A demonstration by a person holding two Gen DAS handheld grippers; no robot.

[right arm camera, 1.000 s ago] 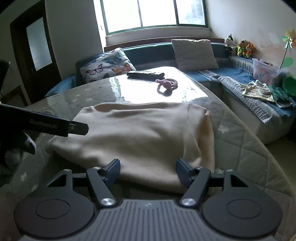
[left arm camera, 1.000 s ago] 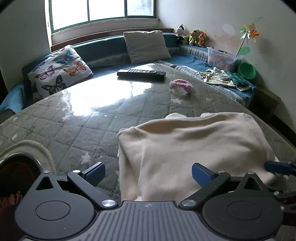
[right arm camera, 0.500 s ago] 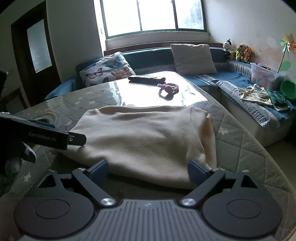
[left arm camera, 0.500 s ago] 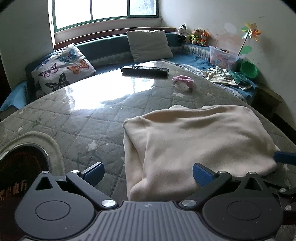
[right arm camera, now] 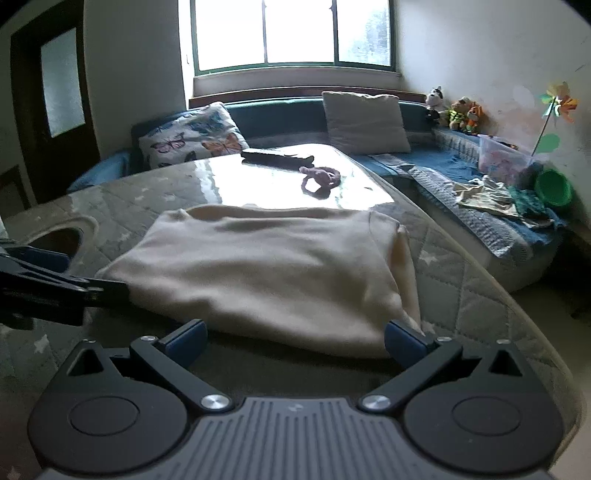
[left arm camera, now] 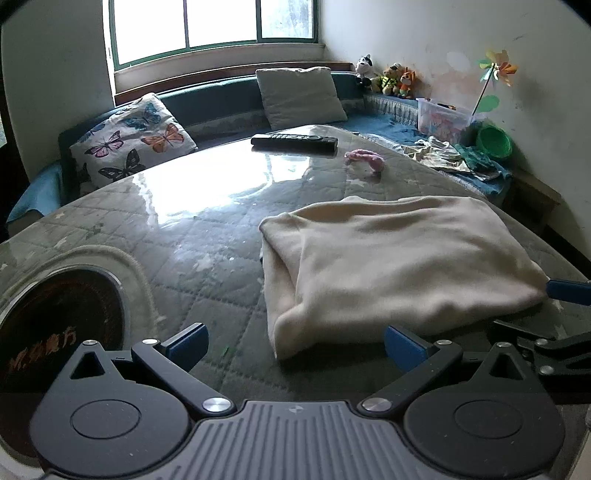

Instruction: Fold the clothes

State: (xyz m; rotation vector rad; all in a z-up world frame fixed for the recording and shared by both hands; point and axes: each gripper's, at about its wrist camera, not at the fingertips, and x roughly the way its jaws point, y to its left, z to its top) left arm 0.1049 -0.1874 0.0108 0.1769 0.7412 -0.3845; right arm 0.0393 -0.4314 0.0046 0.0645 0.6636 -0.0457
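The left gripper [left arm camera: 293, 345] is wide open and holds nothing, right at the near edge of the tabletop [left arm camera: 192, 229]. The right gripper [right arm camera: 295, 338] is wide open too, its right finger [right arm camera: 404, 338] touching the folded cream cloth [right arm camera: 266, 269]. The cloth lies flat near that edge. Farther back sit a pink toy [left arm camera: 365, 159] and a remote [left arm camera: 294, 141].

This is a home living room. A cushioned corner bench [left arm camera: 229, 107] runs under the window [left arm camera: 214, 26] at the top of the frame, carrying a butterfly-print pillow [left arm camera: 133, 142], with stuffed toys [left arm camera: 391, 77] and a pinwheel [left arm camera: 496, 68] at upper right. A remote control [left arm camera: 293, 142] lies on the quilt-covered table [left arm camera: 184, 221] at centre.
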